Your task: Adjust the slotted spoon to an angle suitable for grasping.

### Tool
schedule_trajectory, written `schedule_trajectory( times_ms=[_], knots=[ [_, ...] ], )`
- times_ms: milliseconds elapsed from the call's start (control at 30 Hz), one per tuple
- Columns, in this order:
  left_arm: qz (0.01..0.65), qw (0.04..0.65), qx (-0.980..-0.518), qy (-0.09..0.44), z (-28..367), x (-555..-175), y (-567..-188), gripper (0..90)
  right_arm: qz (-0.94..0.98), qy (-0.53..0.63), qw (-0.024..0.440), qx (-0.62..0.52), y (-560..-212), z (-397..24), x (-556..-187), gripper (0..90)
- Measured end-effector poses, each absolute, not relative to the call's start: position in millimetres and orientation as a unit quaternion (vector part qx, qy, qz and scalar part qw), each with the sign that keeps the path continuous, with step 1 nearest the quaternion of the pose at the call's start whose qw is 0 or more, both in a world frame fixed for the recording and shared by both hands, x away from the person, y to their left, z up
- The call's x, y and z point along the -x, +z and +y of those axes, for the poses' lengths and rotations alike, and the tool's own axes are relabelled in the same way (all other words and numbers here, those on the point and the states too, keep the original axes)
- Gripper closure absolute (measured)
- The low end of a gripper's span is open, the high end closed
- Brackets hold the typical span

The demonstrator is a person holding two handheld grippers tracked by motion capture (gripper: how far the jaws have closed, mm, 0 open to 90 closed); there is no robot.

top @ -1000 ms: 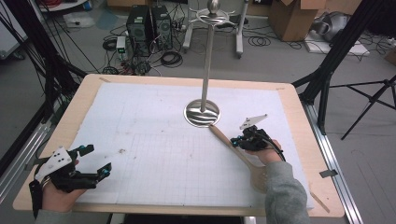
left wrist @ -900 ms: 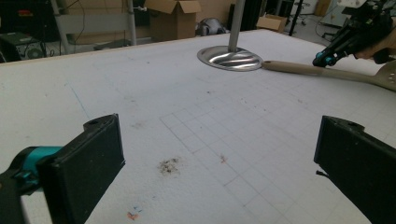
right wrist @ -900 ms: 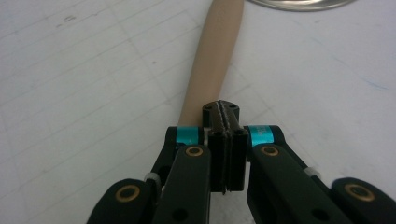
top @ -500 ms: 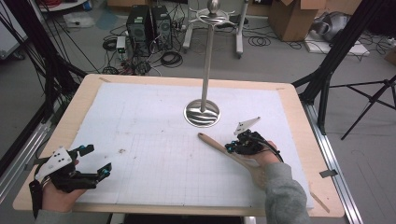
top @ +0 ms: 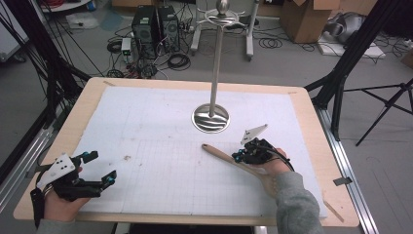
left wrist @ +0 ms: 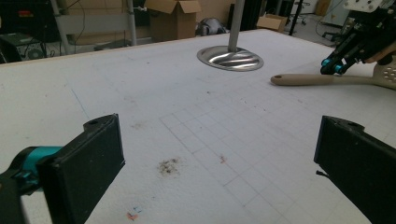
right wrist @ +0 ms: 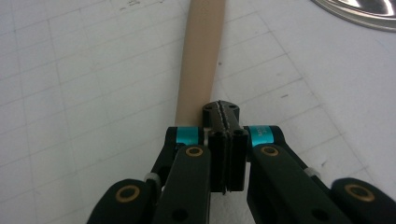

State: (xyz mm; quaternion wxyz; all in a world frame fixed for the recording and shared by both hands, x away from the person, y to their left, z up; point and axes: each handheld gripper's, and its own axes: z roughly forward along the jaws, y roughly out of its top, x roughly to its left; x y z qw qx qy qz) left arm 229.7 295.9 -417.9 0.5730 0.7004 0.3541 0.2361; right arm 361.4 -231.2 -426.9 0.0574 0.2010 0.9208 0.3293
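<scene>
Spatula [top: 234,161], wooden and pale, lay flat on the white gridded mat [top: 160,126] toward the right side of the table [top: 311,122]. Its handle end, with a small hole, pointed toward the middle of the mat, and its slotted blade sat under the person's right hand, near the right edge of the mat. In the left gripper view the spatula [left wrist: 317,80] was seen lying level, with the slotted blade at the far right.

The right gripper [top: 239,157] was lowered onto the spatula handle, its jaws pressed fully together. In the right gripper view the right gripper [right wrist: 225,116] showed both jaws meeting along a thin seam, with the handle [right wrist: 198,65] running away beneath and beyond the tips. The tips rested on or just above the handle; nothing was pinched between them.

The left gripper [top: 100,179] was held at the near left corner of the table, low over the mat and well apart from the spatula. Its jaws stood spread wide, with bare mat between them in the left gripper view.

A metal stand [top: 214,73] with a round, shiny base [top: 210,120] stood upright behind the spatula, near the handle end but not touching it.
</scene>
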Motion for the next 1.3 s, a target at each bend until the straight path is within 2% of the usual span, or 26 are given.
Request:
schedule_trajectory(
  times_ms=[967, 1300],
  knots=[
    [0.355, 0.574, -0.699, 0.236, 297.1, -229.3, -417.7, 1.8, 0.931, 0.333, 0.029, -0.148, -425.5, -210.7, -348.6, 90.0],
    [0.356, 0.573, -0.699, 0.237, 298.2, -228.7, -417.8, 1.8, 0.914, 0.368, 0.047, -0.163, -414.1, -217.0, -348.0, 90.0]
  ],
)
